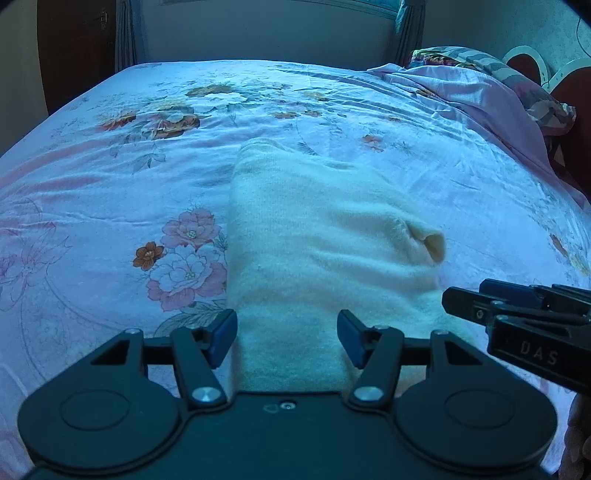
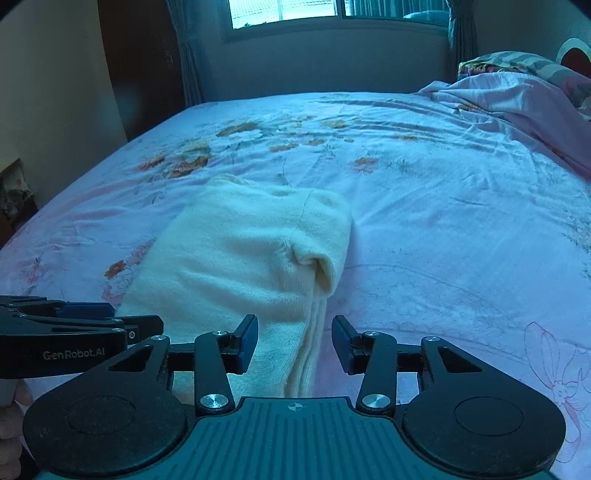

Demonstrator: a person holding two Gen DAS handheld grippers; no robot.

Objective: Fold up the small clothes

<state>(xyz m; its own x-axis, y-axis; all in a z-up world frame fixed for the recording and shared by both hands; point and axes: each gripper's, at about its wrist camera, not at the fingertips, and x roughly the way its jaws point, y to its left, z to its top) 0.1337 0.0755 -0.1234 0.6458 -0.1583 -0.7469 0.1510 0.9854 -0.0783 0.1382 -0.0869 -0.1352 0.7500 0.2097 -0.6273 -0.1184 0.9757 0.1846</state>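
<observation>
A cream knitted garment (image 1: 314,236) lies folded into a long narrow strip on the bed sheet (image 1: 110,192), a pale pink sheet printed with flowers. The strip's long axis runs from the near edge of the bed, by the grippers, straight away toward the window (image 2: 288,11) on the far wall; its far end is rounded and sits about midway up the bed. Partway along the garment's right edge a short sleeve cuff (image 1: 432,247) points out to the right, its opening showing. In the right wrist view the garment's right edge shows several stacked layers (image 2: 312,343) near its close end.

The left gripper (image 1: 287,338) hovers over the near end of the garment, its blue-padded fingers (image 1: 223,338) spread wide on either side of the strip's width and holding nothing. The right gripper (image 2: 294,341) is likewise spread apart and empty, straddling the garment's right edge: one finger is above the cloth, the other above bare sheet just right of the garment. The two grippers sit side by side at the garment's near end, each visible at the edge of the other's view.

Right of the garment and well apart from it, toward the head of the bed, a rumpled pink blanket (image 2: 517,99) is bunched beside a patterned pillow (image 1: 517,77)
</observation>
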